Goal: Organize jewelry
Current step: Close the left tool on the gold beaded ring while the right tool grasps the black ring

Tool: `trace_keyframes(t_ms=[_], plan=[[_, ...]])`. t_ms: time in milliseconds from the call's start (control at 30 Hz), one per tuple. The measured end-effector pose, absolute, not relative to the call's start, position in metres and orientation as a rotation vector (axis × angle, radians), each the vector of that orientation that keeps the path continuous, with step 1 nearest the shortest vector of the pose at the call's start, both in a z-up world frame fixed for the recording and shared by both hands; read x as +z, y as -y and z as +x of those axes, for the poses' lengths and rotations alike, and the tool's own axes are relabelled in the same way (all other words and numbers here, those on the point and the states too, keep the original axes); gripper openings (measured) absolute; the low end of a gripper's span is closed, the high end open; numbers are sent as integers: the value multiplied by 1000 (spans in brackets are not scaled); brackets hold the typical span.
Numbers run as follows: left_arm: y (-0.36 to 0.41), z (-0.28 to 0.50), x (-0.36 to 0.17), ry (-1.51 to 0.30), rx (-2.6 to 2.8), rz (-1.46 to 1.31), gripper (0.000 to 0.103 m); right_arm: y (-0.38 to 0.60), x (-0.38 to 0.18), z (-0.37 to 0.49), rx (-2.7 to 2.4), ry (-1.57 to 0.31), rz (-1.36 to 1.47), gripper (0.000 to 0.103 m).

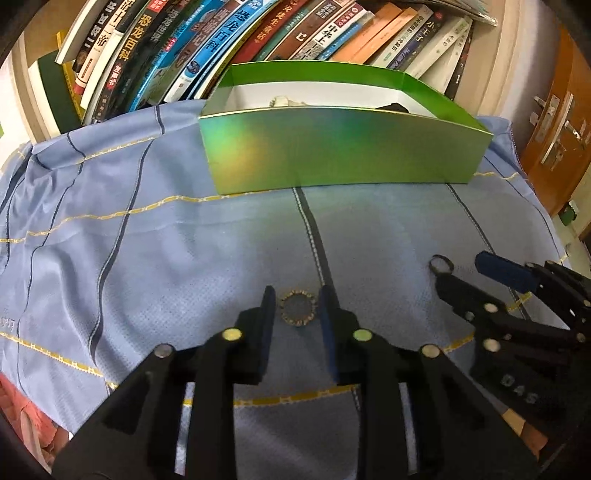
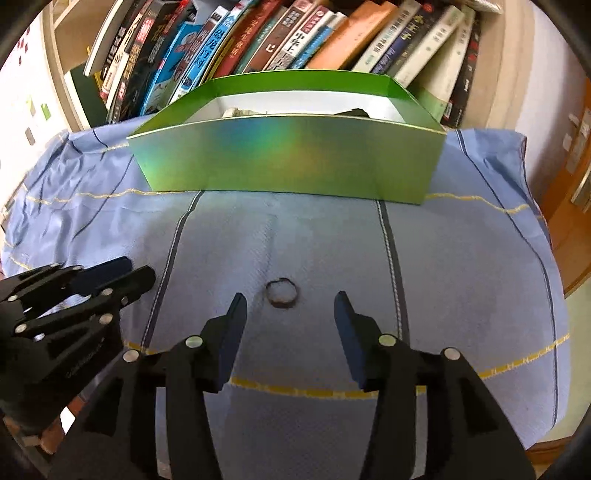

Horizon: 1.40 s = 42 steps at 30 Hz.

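Observation:
A toothed, gear-like ring [image 1: 297, 307] lies on the blue cloth between the fingers of my left gripper [image 1: 298, 301], which is open around it. A plain dark ring [image 2: 282, 293] lies on the cloth just ahead of my right gripper [image 2: 290, 306], which is open and empty. The plain ring also shows in the left wrist view [image 1: 441, 265], with the right gripper [image 1: 465, 271] beside it. The left gripper [image 2: 129, 273] shows at the left of the right wrist view. An open green box [image 1: 343, 147] [image 2: 288, 151] stands behind, with a few items inside.
A blue cloth [image 2: 461, 258] with dark and yellow stripes covers the table. A shelf of books [image 1: 258, 33] stands right behind the box. A wooden door with metal handle [image 1: 557, 133] is at the right.

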State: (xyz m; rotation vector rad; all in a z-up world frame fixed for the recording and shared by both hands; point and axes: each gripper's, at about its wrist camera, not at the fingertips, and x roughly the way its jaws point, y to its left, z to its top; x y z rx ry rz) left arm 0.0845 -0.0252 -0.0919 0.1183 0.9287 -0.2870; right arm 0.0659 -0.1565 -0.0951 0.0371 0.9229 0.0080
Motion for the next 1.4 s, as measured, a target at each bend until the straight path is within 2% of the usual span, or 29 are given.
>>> trace_keyframes(t_ms=[67, 133, 200, 233, 300, 400, 500, 1133, 1167, 1267, 1400], plan=[[24, 83, -92, -930, -287, 115, 42, 155, -97, 69, 5, -932, 27, 49], [23, 81, -92, -931, -289, 116, 44, 154, -99, 72, -8, -929, 24, 46], [24, 80, -92, -932, -291, 118, 44, 154, -99, 72, -13, -923, 23, 35], [25, 80, -93, -933, -293, 121, 44, 154, -98, 72, -15, -923, 25, 23], [26, 81, -95, -939, -294, 126, 42, 157, -98, 72, -17, -926, 34, 19], [28, 81, -97, -934, -287, 136, 30, 164, -97, 69, -35, -926, 39, 19], [30, 80, -97, -927, -294, 147, 22, 171, -98, 65, -57, -929, 42, 19], [48, 74, -95, -931, -342, 164, 21, 193, -95, 51, -77, -921, 85, 19], [47, 74, -95, -932, -339, 158, 23, 192, -97, 51, -68, -928, 86, 19], [38, 74, -92, -934, -335, 140, 41, 192, -97, 47, -41, -929, 97, 24], [30, 72, -91, -937, -319, 141, 44, 195, -98, 41, -51, -930, 102, 34]])
